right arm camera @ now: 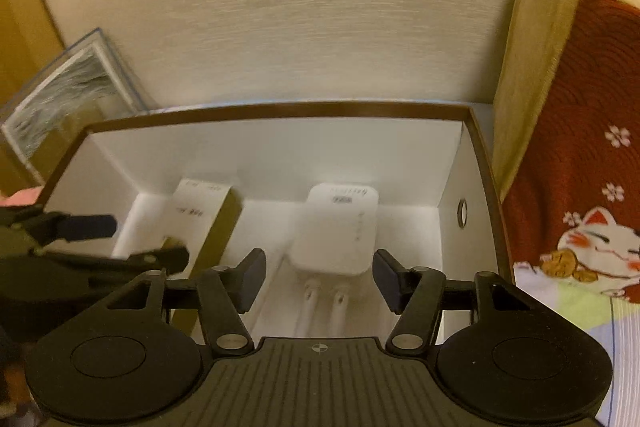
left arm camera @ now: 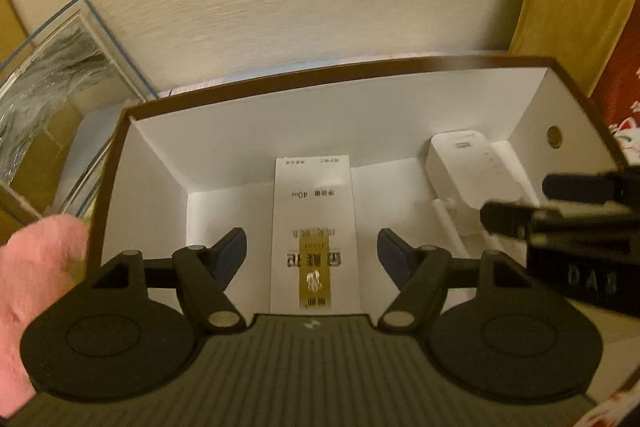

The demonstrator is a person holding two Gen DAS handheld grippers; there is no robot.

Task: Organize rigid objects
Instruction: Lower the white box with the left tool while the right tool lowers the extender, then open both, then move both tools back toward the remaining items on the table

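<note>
Left wrist view: left tool (left arm camera: 312, 253) hanging wide over one tall white carton with gold label (left arm camera: 314, 227), gripping nothing. Right tool (right arm camera: 319, 277) standing wide above one white plastic adapter (right arm camera: 338, 229), also gripping nothing. Both items are lying inside one brown-rimmed white cardboard box (left arm camera: 340, 67). Advice: lift clear without nudging either; keep the tools from colliding.

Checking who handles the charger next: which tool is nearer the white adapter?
Right. The right tool hangs just over the white adapter, straddling it; the left tool is beside it, over the tall carton.
</note>
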